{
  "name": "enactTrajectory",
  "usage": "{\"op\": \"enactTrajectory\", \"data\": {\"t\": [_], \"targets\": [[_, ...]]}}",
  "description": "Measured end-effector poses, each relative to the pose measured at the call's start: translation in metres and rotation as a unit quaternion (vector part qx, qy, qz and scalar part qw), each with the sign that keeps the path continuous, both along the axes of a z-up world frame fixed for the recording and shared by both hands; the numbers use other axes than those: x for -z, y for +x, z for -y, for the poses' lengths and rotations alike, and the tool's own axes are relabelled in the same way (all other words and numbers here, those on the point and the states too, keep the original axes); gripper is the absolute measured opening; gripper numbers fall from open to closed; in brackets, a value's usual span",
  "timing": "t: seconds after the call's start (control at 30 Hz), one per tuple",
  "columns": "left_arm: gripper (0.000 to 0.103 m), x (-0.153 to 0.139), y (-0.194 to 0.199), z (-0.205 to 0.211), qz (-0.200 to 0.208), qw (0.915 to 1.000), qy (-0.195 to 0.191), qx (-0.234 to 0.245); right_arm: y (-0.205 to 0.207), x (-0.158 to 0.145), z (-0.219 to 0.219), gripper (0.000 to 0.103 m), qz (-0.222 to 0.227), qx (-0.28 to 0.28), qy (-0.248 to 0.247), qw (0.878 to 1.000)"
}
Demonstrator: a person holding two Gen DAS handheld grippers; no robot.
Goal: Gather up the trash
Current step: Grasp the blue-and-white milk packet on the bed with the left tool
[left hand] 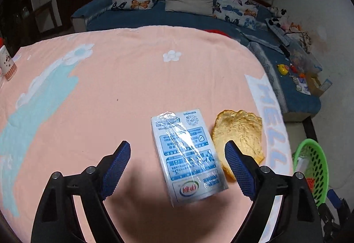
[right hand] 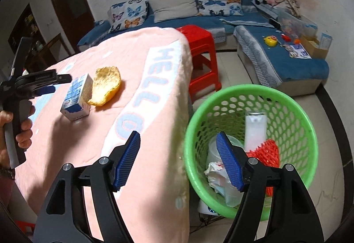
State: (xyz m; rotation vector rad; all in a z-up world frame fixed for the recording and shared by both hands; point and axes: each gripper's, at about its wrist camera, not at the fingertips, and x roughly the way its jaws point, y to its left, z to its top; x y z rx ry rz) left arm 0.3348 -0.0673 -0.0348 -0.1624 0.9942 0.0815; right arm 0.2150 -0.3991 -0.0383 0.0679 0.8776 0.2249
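Left gripper, jaws wide and empty, hovers over the carton; the peel touches it at 3 o'clock. A skewed closure could topple the carton or snag the peel. Right gripper, wide and empty, hangs above the basket.

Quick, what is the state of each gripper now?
Left gripper: open, holding nothing, over the milk carton.
Right gripper: open, empty.

Blue sofa, red stool, possibly tiled floor.
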Motion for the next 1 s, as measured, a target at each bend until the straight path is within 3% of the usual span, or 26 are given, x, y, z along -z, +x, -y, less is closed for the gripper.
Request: {"op": "enactTrajectory", "data": {"t": [0.3, 0.87, 0.97, 1.0], "targets": [[0.085, 0.023, 0.016, -0.001, -0.037, 0.9991, -0.015, -0.016, 0.014, 0.007, -0.014, 0.075, -0.011, -0.012, -0.004, 1.0], [0.084, 0.03, 0.026, 0.008, -0.047, 0.9989, -0.005, -0.003, 0.026, 0.013, -0.038, 0.077, -0.017, -0.03, -0.009, 0.999], [0.07, 0.035, 0.026, 0.007, -0.057, 0.9982, -0.016, -0.005, 0.026, 0.013, -0.038, 0.077, -0.017, -0.028, -0.008, 0.999], [0.07, 0.037, 0.026, 0.005, -0.059, 0.998, -0.021, -0.006, 0.026, 0.013, -0.039, 0.077, -0.018, -0.028, -0.008, 0.999]]}}
